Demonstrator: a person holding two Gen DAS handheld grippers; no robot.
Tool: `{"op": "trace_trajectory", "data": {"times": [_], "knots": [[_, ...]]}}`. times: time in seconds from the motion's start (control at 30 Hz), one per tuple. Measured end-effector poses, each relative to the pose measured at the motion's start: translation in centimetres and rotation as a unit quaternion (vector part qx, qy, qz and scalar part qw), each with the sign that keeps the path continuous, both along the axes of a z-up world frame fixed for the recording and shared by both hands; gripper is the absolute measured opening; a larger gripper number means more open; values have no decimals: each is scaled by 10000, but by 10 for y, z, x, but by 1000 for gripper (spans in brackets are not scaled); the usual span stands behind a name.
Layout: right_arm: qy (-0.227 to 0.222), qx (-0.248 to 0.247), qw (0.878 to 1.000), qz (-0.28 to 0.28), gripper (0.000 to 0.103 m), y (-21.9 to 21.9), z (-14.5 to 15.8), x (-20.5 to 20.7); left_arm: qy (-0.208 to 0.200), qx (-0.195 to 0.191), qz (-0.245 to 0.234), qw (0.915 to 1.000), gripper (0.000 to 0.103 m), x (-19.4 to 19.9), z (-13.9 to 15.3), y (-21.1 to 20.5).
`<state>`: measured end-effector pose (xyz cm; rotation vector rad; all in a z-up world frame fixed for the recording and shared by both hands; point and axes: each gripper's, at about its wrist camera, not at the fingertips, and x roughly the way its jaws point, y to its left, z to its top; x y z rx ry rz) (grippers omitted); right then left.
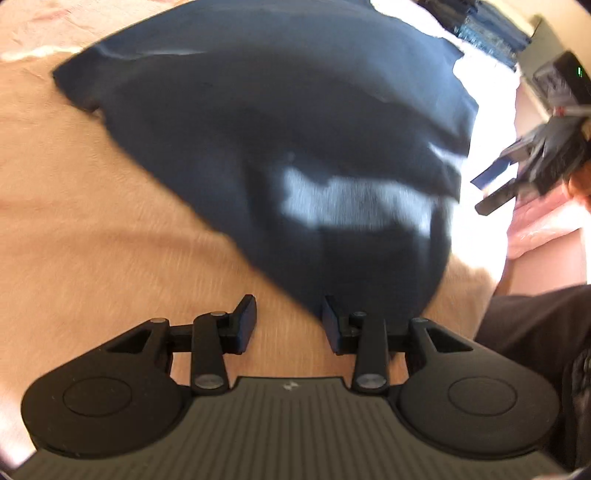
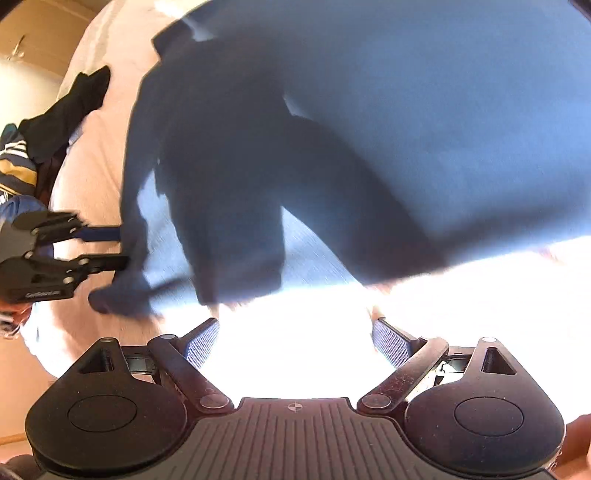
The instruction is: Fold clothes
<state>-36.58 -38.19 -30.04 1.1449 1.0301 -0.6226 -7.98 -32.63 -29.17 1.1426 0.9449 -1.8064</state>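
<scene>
A dark navy garment (image 1: 280, 122) lies spread on the peach bed cover (image 1: 92, 221), with a sunlit patch near its lower part. Its lower tip reaches the right finger of my left gripper (image 1: 290, 321), which is open with only bed cover between its fingers. My right gripper (image 1: 495, 188) hovers open beside the garment's right edge. In the right wrist view the garment (image 2: 406, 129) fills the upper frame. My right gripper (image 2: 297, 341) stands open over a bright sunlit patch, holding nothing. My left gripper (image 2: 114, 247) shows at the left, by the garment's edge. Both views are motion-blurred.
A pile of loose clothes (image 2: 22, 162) with a black garment (image 2: 74, 107) lies at the bed's far left. Dark folded clothes (image 1: 487, 29) are stacked at the upper right. A person's dark-clad leg (image 1: 535, 332) stands close on the right.
</scene>
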Motion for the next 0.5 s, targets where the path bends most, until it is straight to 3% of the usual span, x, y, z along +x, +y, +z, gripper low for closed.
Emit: {"op": "trace_trajectory", "data": {"times": [0.07,0.3,0.37,0.5], "knots": [[-87,-186,9998,-28,92,-1,10,-12,-71,-251,15,9997,33,-4,11,19],[-602,-1068,9922,-227,92,-21,30,-36,-19,-351,-150,9993,33,-45,2,46],[-804,-1273,9883,-244,92,-27,33,-35,-183,-222,8,9996,34,-44,-8,60],[-778,-830,9934,-115,92,-36,9,-42,-270,-130,136,9995,34,-38,-1,73]]}}
